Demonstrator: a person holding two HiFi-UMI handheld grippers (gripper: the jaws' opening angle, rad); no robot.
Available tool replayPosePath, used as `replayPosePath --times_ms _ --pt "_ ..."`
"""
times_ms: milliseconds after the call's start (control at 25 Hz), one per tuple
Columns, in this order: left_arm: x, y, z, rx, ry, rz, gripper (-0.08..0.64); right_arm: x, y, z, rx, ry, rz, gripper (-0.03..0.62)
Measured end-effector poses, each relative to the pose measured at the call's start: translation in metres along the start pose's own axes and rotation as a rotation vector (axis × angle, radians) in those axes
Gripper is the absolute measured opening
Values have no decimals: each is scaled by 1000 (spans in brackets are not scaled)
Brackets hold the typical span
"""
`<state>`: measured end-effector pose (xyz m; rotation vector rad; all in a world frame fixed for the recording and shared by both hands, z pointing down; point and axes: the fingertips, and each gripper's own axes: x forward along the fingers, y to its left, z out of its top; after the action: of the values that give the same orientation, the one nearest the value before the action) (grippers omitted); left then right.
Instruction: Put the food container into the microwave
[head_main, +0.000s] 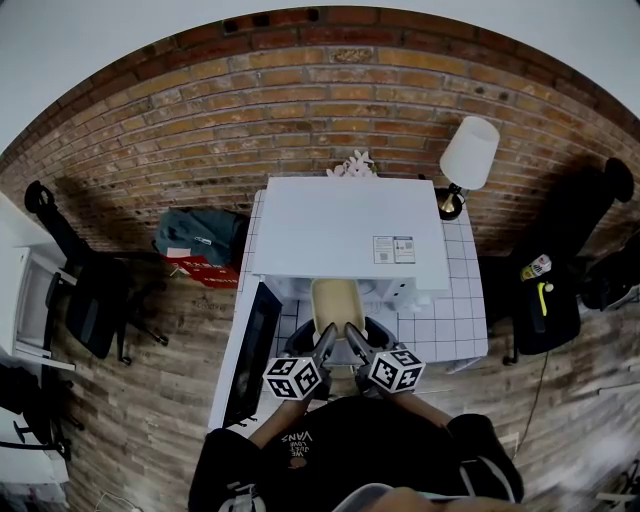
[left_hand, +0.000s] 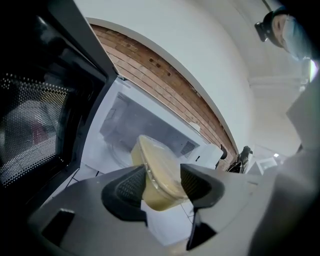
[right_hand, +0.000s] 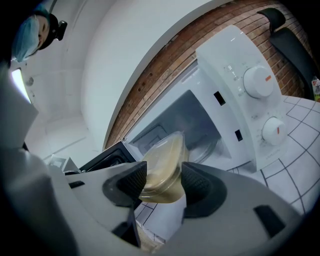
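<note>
A clear food container (head_main: 337, 303) with yellowish food is held level just in front of the white microwave (head_main: 350, 230), whose door (head_main: 251, 352) hangs open to the left. My left gripper (head_main: 326, 342) is shut on the container's near left end, and my right gripper (head_main: 353, 341) is shut on its near right end. In the left gripper view the container (left_hand: 159, 172) sits between the jaws of the left gripper (left_hand: 161, 186) with the open cavity (left_hand: 135, 125) behind it. The right gripper view shows the container (right_hand: 164, 165) clamped by the right gripper (right_hand: 161, 182), close to the turntable (right_hand: 205, 147).
The microwave stands on a white tiled table (head_main: 455, 310). A white table lamp (head_main: 466, 160) is at its back right. Two control knobs (right_hand: 257, 82) sit on the microwave's right panel. Black chairs (head_main: 95, 300) and a green bag (head_main: 200, 235) lie on the brick-pattern floor.
</note>
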<state>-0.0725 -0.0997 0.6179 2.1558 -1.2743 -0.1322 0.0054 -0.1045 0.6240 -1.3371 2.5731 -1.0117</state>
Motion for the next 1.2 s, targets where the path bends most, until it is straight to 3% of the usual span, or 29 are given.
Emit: replayPosePath --times_ms 1200 --pt "52 39 -6 -7 56 82 209 51 -45 -5 -23 98 -6 195"
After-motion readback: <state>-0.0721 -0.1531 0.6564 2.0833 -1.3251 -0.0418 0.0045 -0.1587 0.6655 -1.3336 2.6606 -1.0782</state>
